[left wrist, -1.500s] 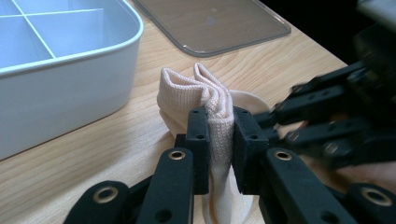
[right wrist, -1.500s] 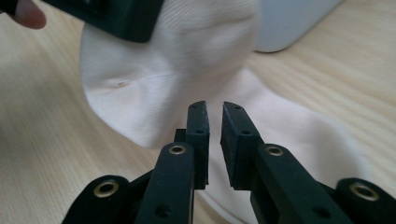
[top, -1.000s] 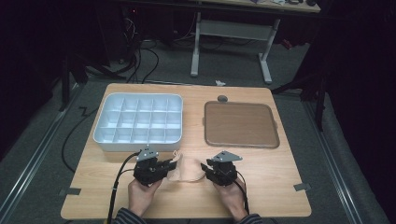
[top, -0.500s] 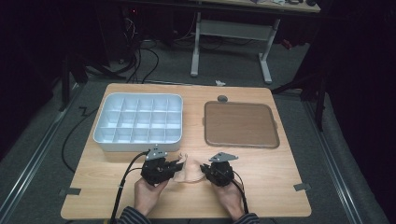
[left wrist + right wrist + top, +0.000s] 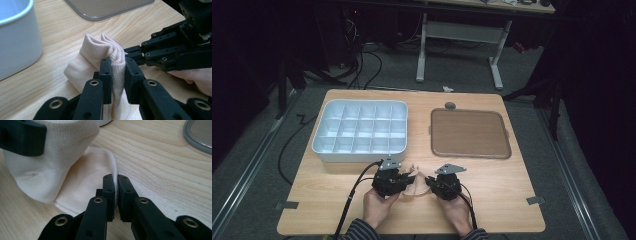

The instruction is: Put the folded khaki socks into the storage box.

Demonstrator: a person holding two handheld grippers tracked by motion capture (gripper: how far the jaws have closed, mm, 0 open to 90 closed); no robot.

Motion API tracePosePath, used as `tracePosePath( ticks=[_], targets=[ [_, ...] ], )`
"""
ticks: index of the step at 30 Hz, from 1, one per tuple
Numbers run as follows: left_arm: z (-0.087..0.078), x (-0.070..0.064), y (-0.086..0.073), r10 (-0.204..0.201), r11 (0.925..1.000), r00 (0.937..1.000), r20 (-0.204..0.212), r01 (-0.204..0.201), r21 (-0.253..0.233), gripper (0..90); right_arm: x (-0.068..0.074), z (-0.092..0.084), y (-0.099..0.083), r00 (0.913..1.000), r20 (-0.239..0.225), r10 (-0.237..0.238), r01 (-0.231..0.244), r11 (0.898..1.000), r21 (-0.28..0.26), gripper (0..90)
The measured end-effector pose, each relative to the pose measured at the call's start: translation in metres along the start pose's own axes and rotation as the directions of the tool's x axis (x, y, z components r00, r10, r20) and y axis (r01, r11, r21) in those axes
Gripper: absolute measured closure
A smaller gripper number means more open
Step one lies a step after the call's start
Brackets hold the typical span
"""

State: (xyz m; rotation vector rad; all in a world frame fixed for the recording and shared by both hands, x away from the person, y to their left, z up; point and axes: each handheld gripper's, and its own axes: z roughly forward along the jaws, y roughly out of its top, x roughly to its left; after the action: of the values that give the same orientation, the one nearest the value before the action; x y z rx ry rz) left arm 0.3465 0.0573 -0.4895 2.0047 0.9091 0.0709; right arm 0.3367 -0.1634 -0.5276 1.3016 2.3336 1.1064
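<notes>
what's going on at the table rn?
A person works a pale sock at the table's near edge with two handheld grippers. The left gripper is clamped on the bunched ribbed cuff; the right gripper, whose jaws have just been closing, pinches the sock's thin edge. The white compartment tray and brown tray sit behind.

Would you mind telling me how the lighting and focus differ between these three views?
High view: the table is lit, the room around it dark. Left gripper view: the sock is sharp, the white tray soft. Right gripper view: the sock's edge is sharp, the brown tray blurred at the corner.
</notes>
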Motion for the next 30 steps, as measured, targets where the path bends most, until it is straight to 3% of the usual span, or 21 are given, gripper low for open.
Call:
tracePosePath(
  ticks=[30],
  targets=[
    [0.030,-0.002,-0.002,0.011,0.9969,0.9999,0.008,-0.012,0.078,79.6,-0.001,0.001,0.000,1.0000,-0.004,-0.002,0.002,1.000,0.005,84.5]
  ],
)
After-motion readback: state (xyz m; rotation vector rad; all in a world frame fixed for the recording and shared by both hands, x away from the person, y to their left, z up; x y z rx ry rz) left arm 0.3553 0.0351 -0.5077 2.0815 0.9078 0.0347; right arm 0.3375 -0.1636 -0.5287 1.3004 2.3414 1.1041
